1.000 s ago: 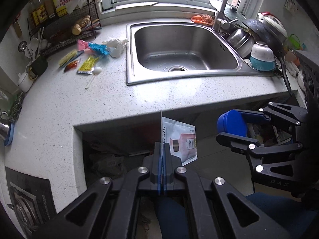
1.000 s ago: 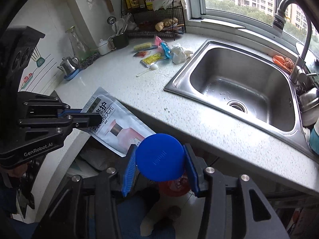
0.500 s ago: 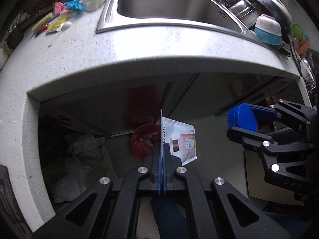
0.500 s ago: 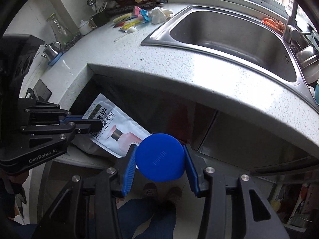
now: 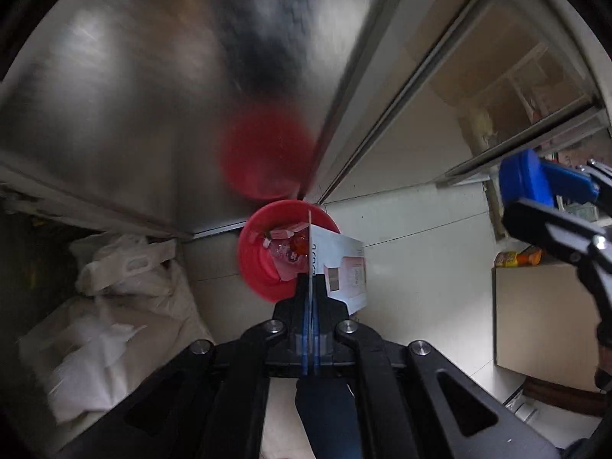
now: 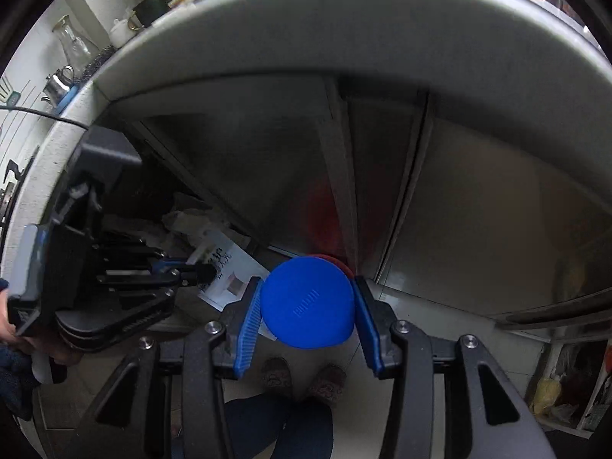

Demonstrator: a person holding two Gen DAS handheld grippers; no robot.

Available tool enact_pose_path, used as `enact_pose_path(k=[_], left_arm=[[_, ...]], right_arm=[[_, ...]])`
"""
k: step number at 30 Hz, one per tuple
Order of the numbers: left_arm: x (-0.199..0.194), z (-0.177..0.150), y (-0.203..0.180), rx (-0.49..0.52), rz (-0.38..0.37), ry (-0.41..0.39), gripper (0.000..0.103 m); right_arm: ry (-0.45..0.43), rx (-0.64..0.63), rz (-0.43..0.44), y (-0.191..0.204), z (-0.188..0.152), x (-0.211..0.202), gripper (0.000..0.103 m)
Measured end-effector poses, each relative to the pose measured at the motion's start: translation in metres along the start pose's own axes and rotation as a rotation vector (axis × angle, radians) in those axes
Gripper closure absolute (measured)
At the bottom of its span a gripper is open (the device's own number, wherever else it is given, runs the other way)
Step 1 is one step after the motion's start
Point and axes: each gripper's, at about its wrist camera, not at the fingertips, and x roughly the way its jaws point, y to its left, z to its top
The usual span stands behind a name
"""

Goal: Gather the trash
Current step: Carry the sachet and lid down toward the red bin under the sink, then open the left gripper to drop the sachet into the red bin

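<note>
My left gripper (image 5: 310,287) is pinched tight on the edge of a flat white packet (image 5: 340,267), which hangs over the near rim of the red bin (image 5: 252,260) on the floor by the steel cabinet doors (image 5: 114,122). My right gripper (image 6: 306,306) holds a round blue lid (image 6: 306,302) squeezed between its two blue pads (image 6: 248,321), off to the right of the bin and above the pale floor tiles (image 5: 413,237). White plastic bags (image 5: 114,298) lie left of the bin.

Blue lid (image 6: 306,302) hides most of red bin (image 6: 329,258).
</note>
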Motion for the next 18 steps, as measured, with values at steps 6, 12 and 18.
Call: enact_pose_path(k=[6,12,18], left_arm=[[0.064,0.002,0.003,0.016,-0.001,0.019,0.102],[0.083,0.003,0.004,0.037,0.004,0.008,0.098],[0.074,0.005,0.010,0.024,0.004,-0.038,0.057]], right_arm=[[0.016,0.057,0.002,-0.012,-0.014,0.052,0.060],[0.022,0.072,-0.009,-0.014,-0.022,0.081,0.060],[0.033,0.076,-0.013,-0.013,-0.028,0.093,0.060]])
